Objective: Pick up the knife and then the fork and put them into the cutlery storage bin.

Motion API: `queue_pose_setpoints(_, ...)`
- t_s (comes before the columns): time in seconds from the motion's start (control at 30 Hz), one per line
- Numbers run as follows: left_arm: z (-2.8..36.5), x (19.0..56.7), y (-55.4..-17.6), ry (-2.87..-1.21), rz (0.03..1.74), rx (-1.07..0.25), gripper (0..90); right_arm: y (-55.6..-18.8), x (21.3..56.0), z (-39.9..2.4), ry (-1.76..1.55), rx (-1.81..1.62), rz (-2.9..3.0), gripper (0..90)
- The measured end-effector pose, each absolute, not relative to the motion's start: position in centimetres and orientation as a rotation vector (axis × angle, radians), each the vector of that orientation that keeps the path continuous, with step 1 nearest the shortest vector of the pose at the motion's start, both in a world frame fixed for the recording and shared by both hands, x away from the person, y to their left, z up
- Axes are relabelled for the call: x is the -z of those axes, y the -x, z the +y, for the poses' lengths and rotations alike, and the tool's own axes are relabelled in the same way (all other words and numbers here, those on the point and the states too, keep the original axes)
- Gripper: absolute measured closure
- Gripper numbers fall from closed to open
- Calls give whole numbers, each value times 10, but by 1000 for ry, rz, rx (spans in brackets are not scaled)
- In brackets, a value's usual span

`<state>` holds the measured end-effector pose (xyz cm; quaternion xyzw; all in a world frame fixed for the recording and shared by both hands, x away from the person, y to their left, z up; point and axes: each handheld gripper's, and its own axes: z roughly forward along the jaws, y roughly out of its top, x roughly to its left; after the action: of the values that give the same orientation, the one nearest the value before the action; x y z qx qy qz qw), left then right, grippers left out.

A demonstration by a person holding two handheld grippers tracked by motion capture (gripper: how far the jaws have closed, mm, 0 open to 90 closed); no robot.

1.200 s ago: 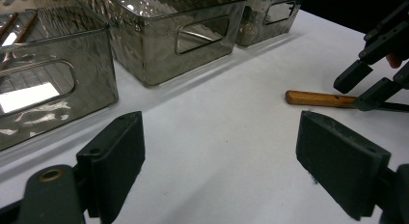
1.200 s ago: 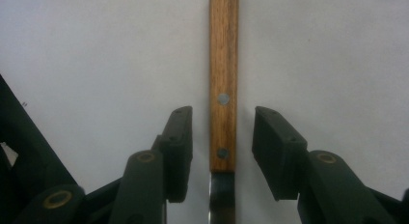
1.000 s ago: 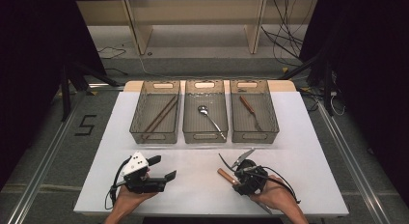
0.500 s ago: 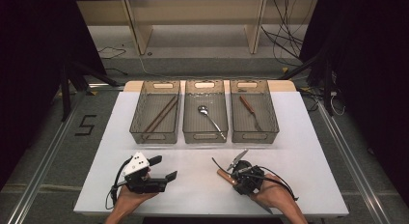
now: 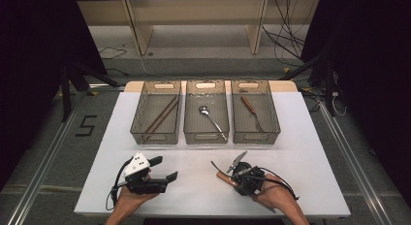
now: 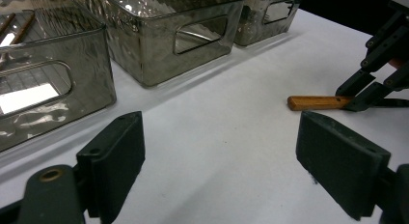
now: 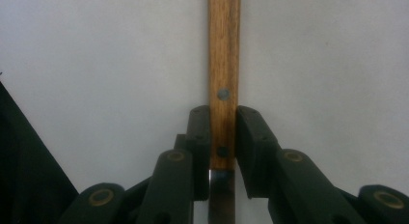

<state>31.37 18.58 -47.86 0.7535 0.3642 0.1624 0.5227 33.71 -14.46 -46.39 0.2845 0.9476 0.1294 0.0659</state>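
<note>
1. Wooden-handled knife with a steel blade (image 7: 224, 96) lies flat on the white table (image 5: 310, 152), near side, right of centre, its long axis running along the right gripper's reach, handle pointing away from that hand.
2. The right gripper (image 7: 223, 132) has just been closing; its black jaws now pinch the handle close to the blade.
3. The left gripper (image 6: 217, 171) rests well to the left, jaws spread with nothing between them.
4. Three clear plastic bins (image 5: 206, 133) stand far beyond; the right hand is the nearer to the knife.
</note>
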Motion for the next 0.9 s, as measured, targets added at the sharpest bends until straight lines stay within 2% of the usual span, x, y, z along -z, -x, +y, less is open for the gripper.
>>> queue_pose_setpoints(0.9,186,479,-314,-1806,875,-391,172,-347,435,-169,-905,-649,2787,772)
